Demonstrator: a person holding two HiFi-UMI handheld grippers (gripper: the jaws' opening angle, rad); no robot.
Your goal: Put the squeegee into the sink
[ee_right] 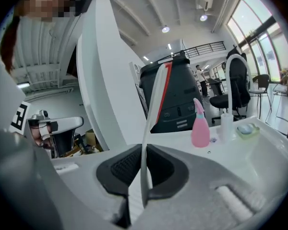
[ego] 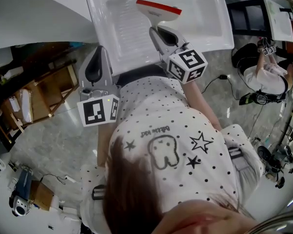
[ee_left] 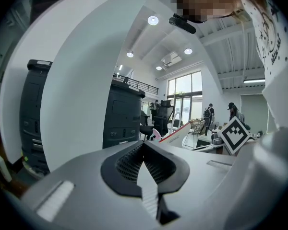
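The squeegee [ego: 158,13], a white handle with a red-edged blade, hangs over the white sink [ego: 118,33] in the head view. My right gripper [ego: 159,31] is shut on its handle, just above the basin's near side. In the right gripper view the white handle [ee_right: 152,104] rises from between the pads, tilted slightly right, and the gripper [ee_right: 143,150] pinches it. My left gripper [ego: 99,50] waits at the sink's front left corner. Its jaws [ee_left: 144,143] are shut with nothing between them. From there the squeegee [ee_left: 175,131] shows far off to the right.
A pink spray bottle [ee_right: 200,126] and a white faucet [ee_right: 233,75] stand on the sink's far counter. A wooden rack [ego: 39,96] sits on the floor to the left. Another person [ego: 268,74] sits at the right among cables. A black cabinet [ee_right: 177,99] stands beyond the sink.
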